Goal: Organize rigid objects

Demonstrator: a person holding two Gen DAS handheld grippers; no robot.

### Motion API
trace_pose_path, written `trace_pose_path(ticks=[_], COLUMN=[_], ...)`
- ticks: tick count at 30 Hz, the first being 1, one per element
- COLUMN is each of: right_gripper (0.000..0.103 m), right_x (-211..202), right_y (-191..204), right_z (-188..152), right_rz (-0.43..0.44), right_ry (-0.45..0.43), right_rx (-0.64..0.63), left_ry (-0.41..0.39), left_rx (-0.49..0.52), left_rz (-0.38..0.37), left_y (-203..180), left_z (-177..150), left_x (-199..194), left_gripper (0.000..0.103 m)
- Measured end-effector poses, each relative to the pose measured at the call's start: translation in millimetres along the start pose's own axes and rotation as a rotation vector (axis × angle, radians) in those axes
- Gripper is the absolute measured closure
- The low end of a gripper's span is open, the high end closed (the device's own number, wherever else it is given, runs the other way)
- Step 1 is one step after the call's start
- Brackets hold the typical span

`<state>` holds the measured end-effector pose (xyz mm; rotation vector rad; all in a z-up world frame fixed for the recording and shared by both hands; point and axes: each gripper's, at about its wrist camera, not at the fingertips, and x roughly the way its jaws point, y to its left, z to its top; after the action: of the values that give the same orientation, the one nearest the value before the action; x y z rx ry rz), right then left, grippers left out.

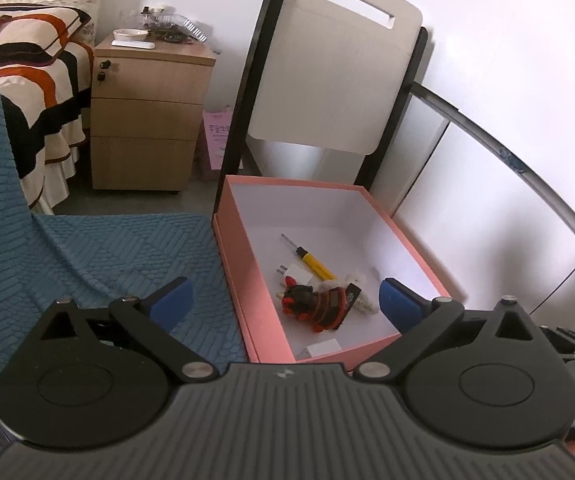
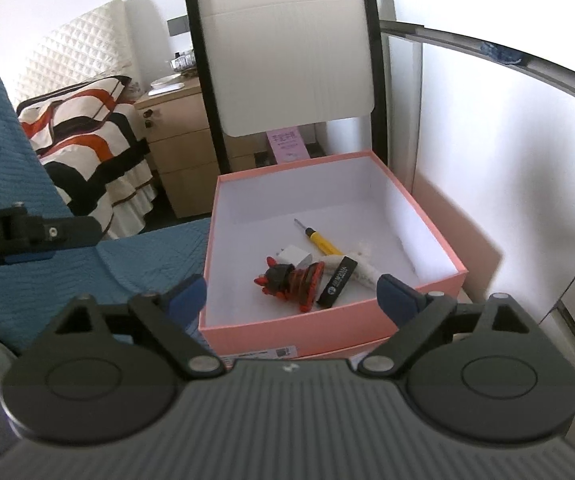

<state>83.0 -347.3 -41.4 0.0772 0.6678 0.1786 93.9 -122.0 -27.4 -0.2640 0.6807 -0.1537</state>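
Left wrist view shows the left gripper [image 1: 283,304] spread wide and empty above the near end of the pink cardboard box [image 1: 239,264]; the right gripper [image 2: 291,298] is likewise wide and empty. Ahead between the fingers lie the yellow-handled screwdriver [image 1: 315,266], red-and-black toy figure [image 1: 313,304] and black rectangular stick [image 2: 337,280]. Crowded items risk a two-object pinch, or a nudged box wall. Left of the claws spreads the blue quilted sofa [image 1: 99,256]; beyond stand a white folding chair [image 2: 287,64] and wooden bedside cabinet [image 1: 147,120].

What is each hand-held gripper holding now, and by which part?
Nothing. The left hand-held gripper and right hand-held gripper are both open and empty; the objects lie in the pink box.
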Motion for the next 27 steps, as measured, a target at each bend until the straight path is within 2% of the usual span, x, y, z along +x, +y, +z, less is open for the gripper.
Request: trace_pose_path(ticks=[11, 19, 27], right_gripper=[0.010, 0.010, 0.010], right_x=[12, 12, 12], right_y=[6, 3, -1], right_z=[-6, -8, -15], right_rz=[0.033, 0.014, -0.001], right_ry=[0.035, 0.036, 0.050], right_rx=[0.028, 0.049, 0.059], left_ry=[0.002, 0.019, 0.012], left_rx=[-0.005, -0.042, -0.038], left_rz=[0.016, 0.027, 0.029], left_y=[12, 21, 15], left_z=[-10, -14, -17], left_x=[6, 7, 0], left_gripper=[0.000, 0.000, 0.000])
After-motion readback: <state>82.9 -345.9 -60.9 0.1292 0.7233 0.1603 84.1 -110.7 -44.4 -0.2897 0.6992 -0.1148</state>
